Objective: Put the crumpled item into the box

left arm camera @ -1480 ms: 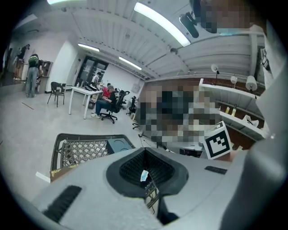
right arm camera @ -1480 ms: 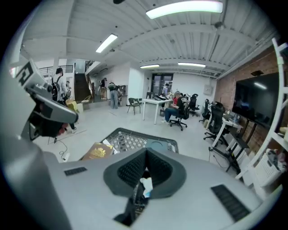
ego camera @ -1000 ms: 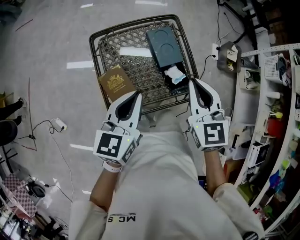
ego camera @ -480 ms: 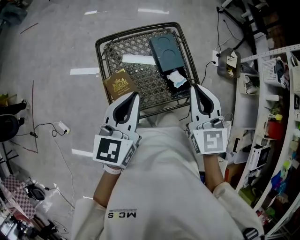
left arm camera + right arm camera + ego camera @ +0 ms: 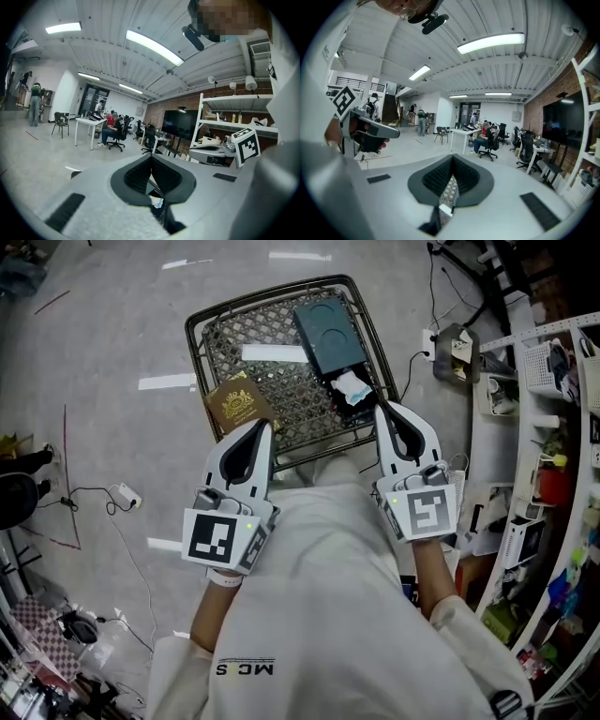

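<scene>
A crumpled white item (image 5: 351, 390) lies at the near end of a dark teal box (image 5: 328, 332) on a black mesh table (image 5: 281, 432); through the left jaws' gap a bit of it (image 5: 157, 202) shows. My left gripper (image 5: 259, 426) hangs shut and empty over the table's near edge, just below a brown booklet (image 5: 238, 405). My right gripper (image 5: 382, 409) is shut and empty too, its tip close to the crumpled item's right side. In the gripper views both pairs of jaws, left gripper (image 5: 151, 157) and right gripper (image 5: 452, 157), meet at their tips with nothing between them.
A white strip (image 5: 272, 354) lies on the mesh behind the booklet. Crowded shelves (image 5: 553, 418) line the right side. A power strip (image 5: 456, 345) and cables (image 5: 103, 495) lie on the grey floor. People sit at desks (image 5: 110, 131) far off.
Hardly anything differs: both grippers stay shut at the table's near edge, and the box, booklet and crumpled item keep their places. Only the head view has shifted a little.
</scene>
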Demonstrator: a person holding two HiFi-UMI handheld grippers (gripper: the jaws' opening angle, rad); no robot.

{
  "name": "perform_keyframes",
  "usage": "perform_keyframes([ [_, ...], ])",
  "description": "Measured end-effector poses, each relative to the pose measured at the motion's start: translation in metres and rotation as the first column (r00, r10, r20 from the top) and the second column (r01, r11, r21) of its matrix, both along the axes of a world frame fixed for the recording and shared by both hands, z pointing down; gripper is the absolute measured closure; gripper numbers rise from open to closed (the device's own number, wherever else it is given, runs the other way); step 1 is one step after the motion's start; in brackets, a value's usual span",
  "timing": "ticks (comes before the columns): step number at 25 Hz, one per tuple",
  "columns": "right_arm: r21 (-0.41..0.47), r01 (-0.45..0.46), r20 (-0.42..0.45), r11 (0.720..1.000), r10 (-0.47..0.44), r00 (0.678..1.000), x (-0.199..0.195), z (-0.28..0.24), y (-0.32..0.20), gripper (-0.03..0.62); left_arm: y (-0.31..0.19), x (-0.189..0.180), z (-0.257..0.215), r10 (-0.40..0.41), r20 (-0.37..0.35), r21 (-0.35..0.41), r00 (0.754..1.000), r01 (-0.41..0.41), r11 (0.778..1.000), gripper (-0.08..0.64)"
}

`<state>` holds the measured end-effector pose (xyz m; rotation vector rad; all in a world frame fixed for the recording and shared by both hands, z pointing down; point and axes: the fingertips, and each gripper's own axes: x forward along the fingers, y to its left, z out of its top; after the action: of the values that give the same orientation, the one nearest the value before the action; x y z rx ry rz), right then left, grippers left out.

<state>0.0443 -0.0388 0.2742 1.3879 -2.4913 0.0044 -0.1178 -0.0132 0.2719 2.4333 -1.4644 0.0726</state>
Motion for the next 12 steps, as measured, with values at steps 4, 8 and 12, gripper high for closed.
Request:
perform_keyframes([
  [4,0.003,0.023,-0.015,1.000,-0.023,1.000,-0.0037,-0.0026,0.0009,0.577,0.0005,-0.0016,0.0028,-0.004,-0.004,-0.006,1.000,0.004,1.000,0.535],
  [8,-0.015,0.015,0.000,1.000,-0.015,1.000,-0.0040,-0.0051,0.0008,0.577,0.0012,0.0009,-0.0017,-0.003,-0.003,-0.002,1.000,0.003,1.000,0.535],
  [12,-0.013,0.030,-0.003,0.999,-0.030,1.000,-0.0081,-0.0031,0.0016,0.577,0.0010,0.0001,-0.0033,-0.004,-0.005,0.006,1.000,0.004,1.000,0.535],
])
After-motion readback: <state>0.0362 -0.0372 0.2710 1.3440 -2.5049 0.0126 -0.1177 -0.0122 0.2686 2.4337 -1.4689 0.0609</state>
